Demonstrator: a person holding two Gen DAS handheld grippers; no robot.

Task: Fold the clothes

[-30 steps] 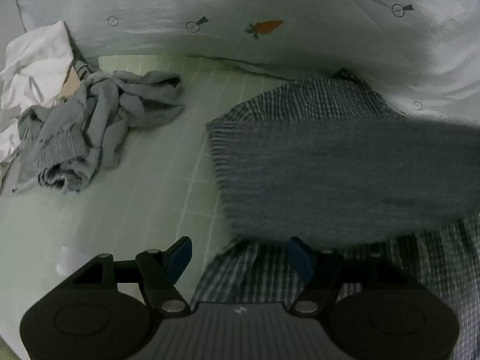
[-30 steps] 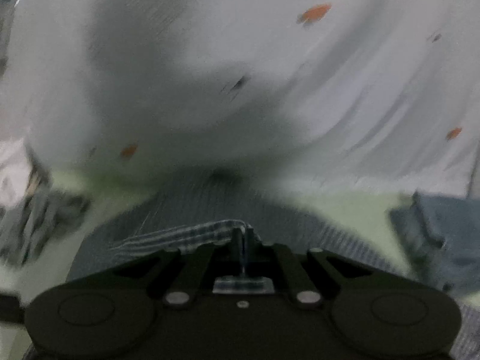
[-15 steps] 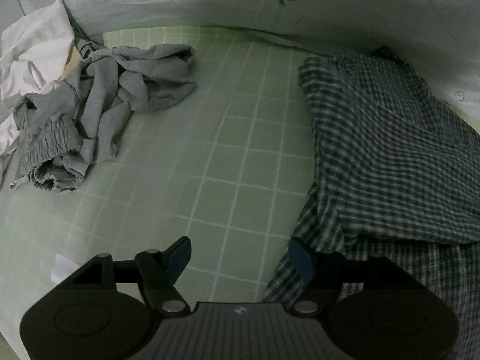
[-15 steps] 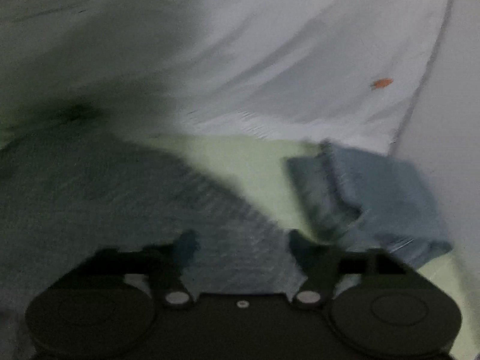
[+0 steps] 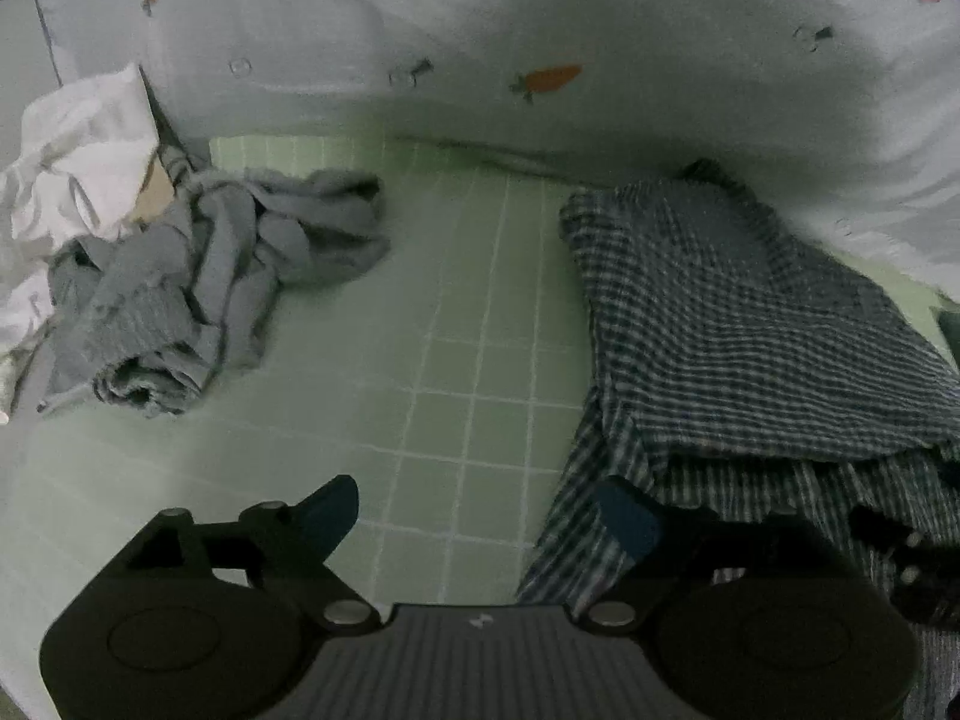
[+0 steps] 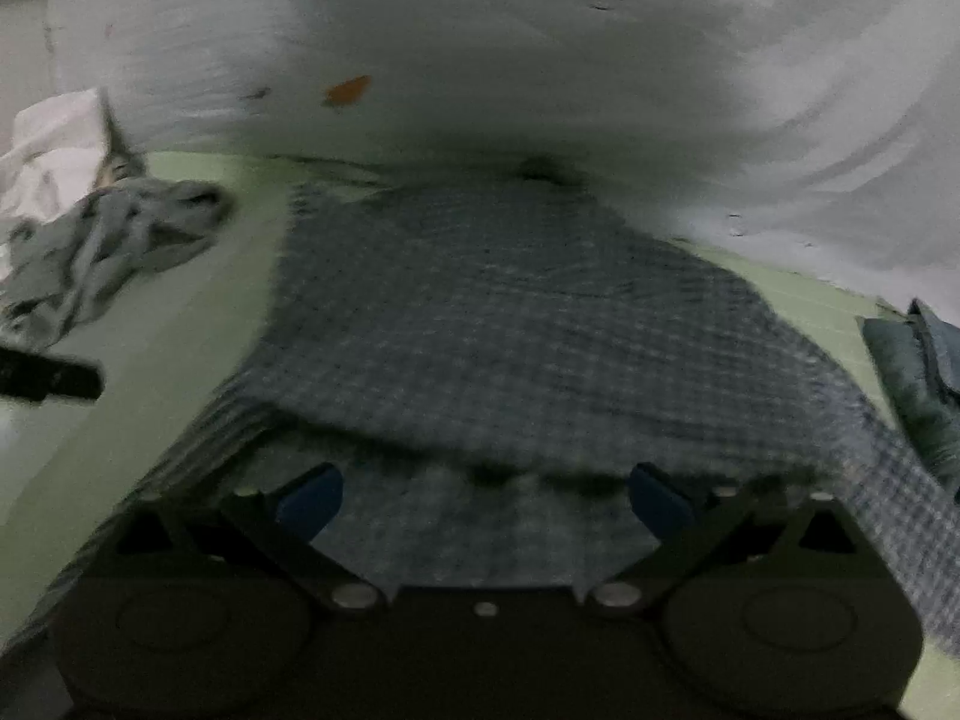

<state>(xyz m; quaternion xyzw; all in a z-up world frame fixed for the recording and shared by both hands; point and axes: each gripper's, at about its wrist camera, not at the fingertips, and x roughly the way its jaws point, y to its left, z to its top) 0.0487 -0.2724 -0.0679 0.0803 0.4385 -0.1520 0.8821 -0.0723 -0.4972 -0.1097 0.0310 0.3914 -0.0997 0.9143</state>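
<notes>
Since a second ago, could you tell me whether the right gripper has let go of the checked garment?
Yes. The right gripper now stands open above the checked garment, which lies flat below the carrot-print sheet.

A pale green sheet with a white grid [image 5: 456,324] covers the bed and carries everything here. On its right half lies a dark checked garment [image 5: 750,330], folded over itself, with a crumpled grey garment [image 5: 198,282] far left and a white cloth [image 5: 72,144] bunched beside it. A white carrot-print quilt [image 5: 540,30] is heaped along the far edge, and a folded blue-grey piece [image 6: 924,372] sits far right.
</notes>
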